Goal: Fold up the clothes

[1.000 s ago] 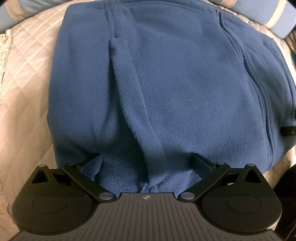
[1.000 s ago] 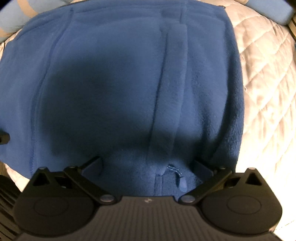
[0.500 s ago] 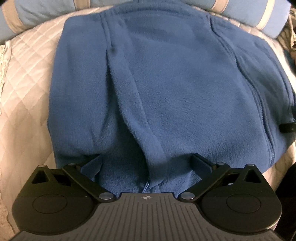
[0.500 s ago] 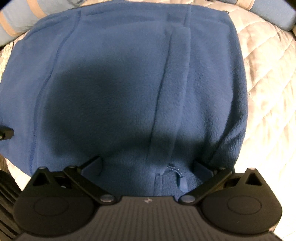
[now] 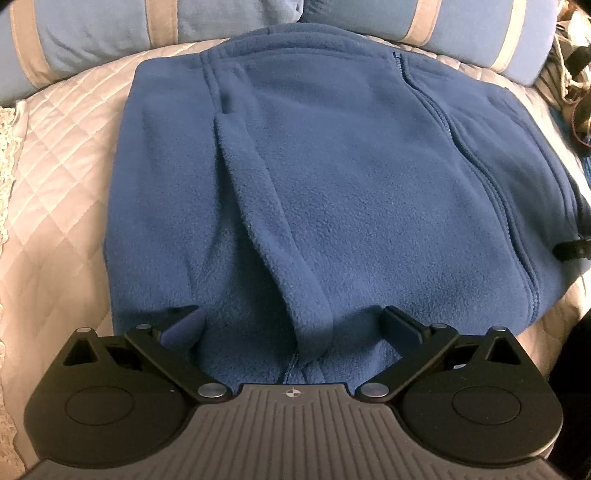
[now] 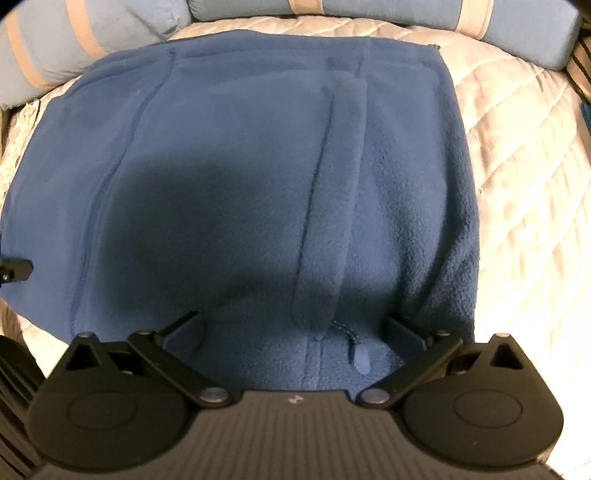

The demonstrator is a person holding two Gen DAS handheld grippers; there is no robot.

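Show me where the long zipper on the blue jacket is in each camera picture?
Left wrist view: the zipper runs down the right side of the blue fleece jacket.
Right wrist view: only a faint line on the jacket's left side; I cannot tell if it is the zipper.
Shared landmark: the striped blue pillows behind the jacket.

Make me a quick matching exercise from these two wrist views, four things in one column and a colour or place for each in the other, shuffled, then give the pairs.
Things
1. fleece jacket
2. quilted bedspread
3. pillows
4. zipper pull

Descriptions
A. light blue with beige stripes, at the far edge of the bed
B. between the right gripper's fingers, at the near hem
C. dark blue, spread flat
D. off-white, diamond stitched, under the garment

Pairs: 1-C, 2-D, 3-A, 4-B
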